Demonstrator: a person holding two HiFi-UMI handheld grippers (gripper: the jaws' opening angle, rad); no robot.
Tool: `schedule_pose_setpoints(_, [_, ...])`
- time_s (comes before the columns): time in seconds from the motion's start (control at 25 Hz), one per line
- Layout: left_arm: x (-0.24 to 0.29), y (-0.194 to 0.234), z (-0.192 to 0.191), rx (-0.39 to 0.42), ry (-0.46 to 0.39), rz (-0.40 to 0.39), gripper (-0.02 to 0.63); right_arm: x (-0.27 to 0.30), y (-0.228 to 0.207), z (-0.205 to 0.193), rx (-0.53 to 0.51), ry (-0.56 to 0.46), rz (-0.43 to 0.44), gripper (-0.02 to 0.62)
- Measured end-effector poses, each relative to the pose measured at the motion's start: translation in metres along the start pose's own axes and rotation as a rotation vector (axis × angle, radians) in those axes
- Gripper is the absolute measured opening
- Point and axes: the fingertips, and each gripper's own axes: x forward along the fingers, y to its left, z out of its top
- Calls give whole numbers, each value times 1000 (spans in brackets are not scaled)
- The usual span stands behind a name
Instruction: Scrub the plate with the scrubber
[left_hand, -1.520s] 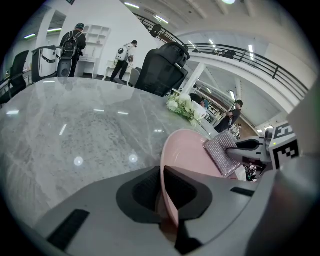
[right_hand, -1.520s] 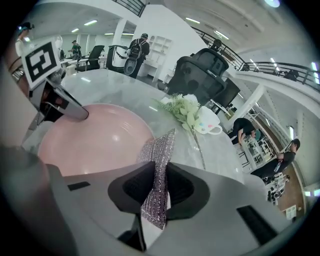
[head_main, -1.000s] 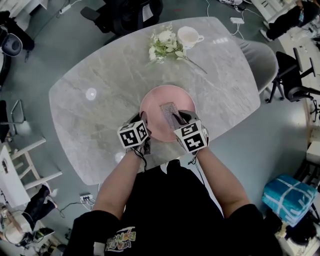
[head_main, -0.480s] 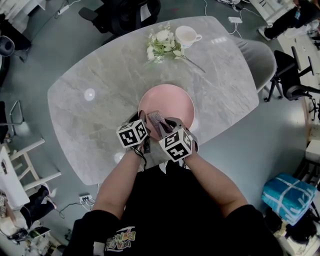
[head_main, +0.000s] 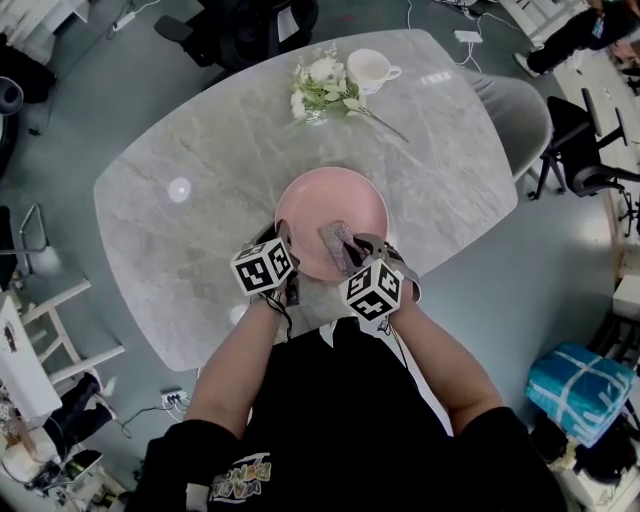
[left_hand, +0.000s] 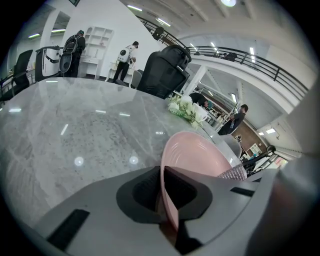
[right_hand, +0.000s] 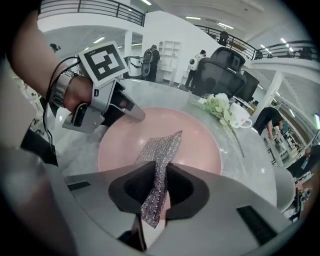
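Two holds, lower centre of head view | left gripper clamped on pink plate near-left rim | right gripper pinching silvery scrubber, its far end lying on plate | plate mid-frame on marble desk | flowers, cup upper centre

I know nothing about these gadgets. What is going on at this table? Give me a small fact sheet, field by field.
Setting: grey marble table
Plate: pink, round, close to the person's edge of the table
Scrubber: silvery mesh strip, reaching over the near part of the plate
Left gripper: shut on the plate's near rim
Right gripper: shut on the scrubber's near end
Also there: flowers and cup at the far side, apart from the plate
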Motion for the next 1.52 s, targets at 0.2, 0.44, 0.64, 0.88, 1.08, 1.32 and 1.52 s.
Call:
schedule_pose_setpoints(0.2, [1,0,-2,3,7,-1,37,-1,-16,-10,-80,27,-41,75])
schedule_pose_setpoints(0.44, [2,1,0,13,12,-3,37,2,-42,-16,-115,52,-84,75])
schedule_pose_setpoints(0.64, [1,1,-2,19,20,-6,37,4,-63,-19,-110,59,-119,75])
schedule_pose_setpoints(0.88, [2,0,-2,23,21,-9,37,11,-90,-15,-88,57,-157,77])
schedule_pose_setpoints(1.08, [2,0,-2,25,22,-9,37,16,-107,-9,-63,49,-176,77])
schedule_pose_setpoints(1.32, [2,0,-2,35,26,-6,37,20,-119,-2,-23,34,-189,77])
schedule_pose_setpoints(1.52, [3,0,-3,50,36,-7,41,23,-123,3,35,4,-207,78])
